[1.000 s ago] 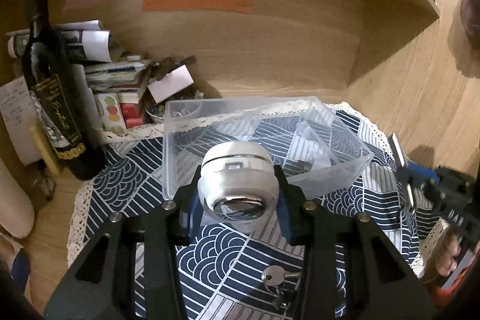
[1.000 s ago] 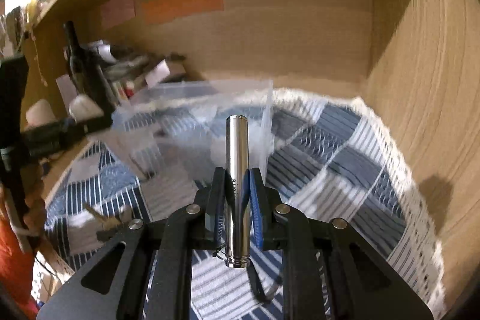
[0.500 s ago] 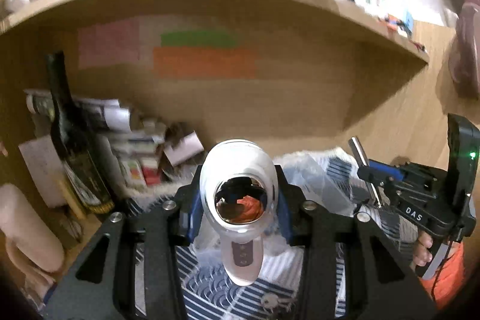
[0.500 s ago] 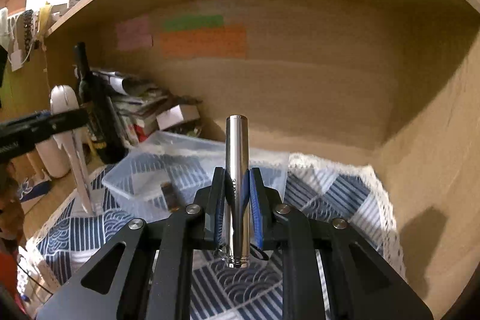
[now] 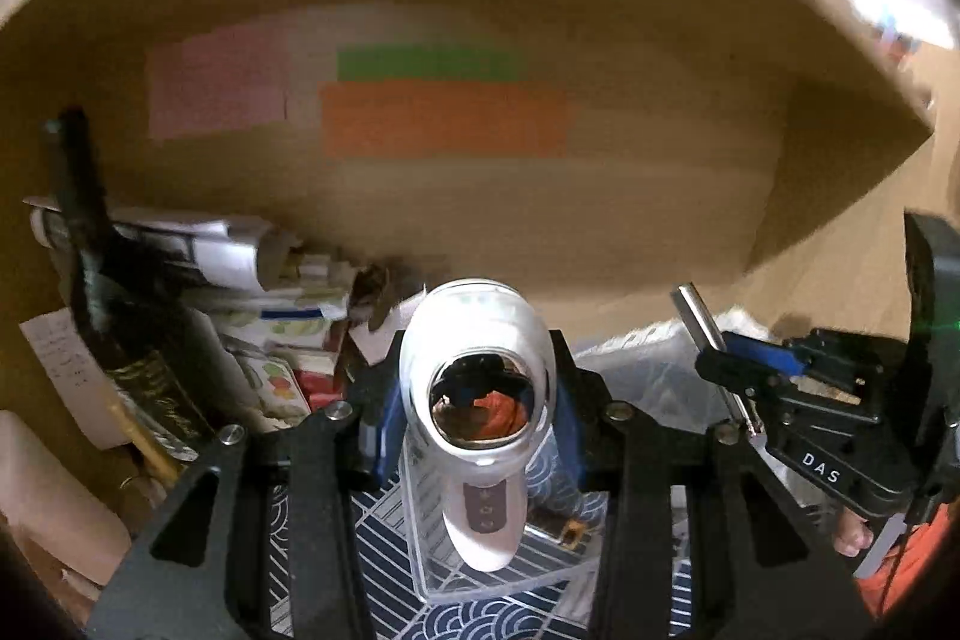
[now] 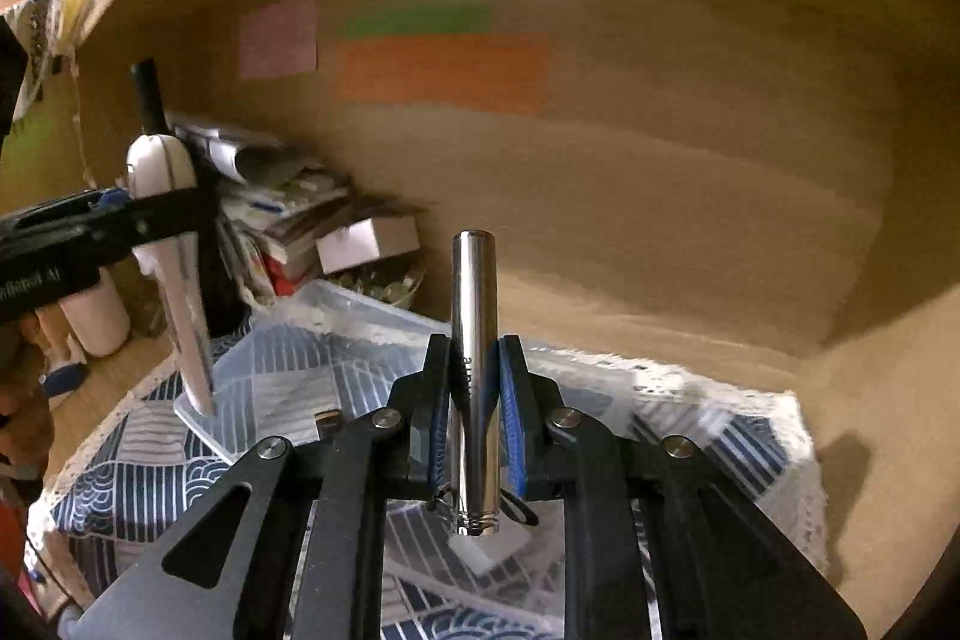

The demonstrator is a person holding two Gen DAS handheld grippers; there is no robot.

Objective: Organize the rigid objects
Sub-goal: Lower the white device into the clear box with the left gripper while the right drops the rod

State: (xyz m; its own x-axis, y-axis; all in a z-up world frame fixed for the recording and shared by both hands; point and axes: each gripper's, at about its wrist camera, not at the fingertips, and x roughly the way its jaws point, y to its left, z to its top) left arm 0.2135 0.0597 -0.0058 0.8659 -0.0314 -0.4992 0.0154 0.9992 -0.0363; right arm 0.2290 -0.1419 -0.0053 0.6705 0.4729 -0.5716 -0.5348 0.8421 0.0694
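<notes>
White plastic handheld device (image 5: 477,400): clamped by left gripper (image 5: 477,421) above clear plastic box (image 5: 510,577).
Silver metal cylinder (image 6: 474,382): gripped upright by right gripper (image 6: 475,415).

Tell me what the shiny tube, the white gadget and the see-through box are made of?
The shiny tube looks like polished metal: silver with mirror-like streaks. The white gadget seems to be glossy plastic, smooth and white, with a mirror-like round face that shows reflections. The see-through box is probably clear plastic, since the patterned cloth shows through its walls.
</notes>
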